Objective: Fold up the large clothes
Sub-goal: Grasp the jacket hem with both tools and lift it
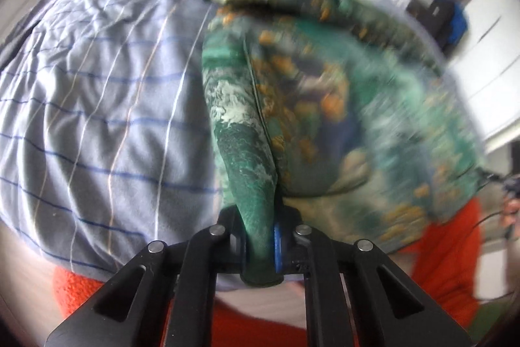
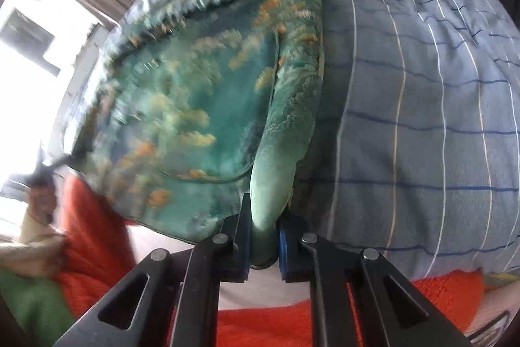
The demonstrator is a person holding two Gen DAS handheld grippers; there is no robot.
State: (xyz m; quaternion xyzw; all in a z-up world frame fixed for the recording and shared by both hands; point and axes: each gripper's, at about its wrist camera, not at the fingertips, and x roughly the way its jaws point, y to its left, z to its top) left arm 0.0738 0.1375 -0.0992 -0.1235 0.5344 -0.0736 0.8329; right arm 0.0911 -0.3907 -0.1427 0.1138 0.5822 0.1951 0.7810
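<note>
Jaws of my left gripper (image 1: 260, 244) and right gripper (image 2: 264, 241) each pinch a bunched edge of the green patterned garment (image 1: 325, 93), spread over the striped bed (image 1: 97, 106).

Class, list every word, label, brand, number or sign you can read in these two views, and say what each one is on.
None: neither view shows any readable text.
The green garment carries a picture print only, blurred in places.
The sheet has plain stripes.
The left gripper and right gripper bear no marking.
</note>
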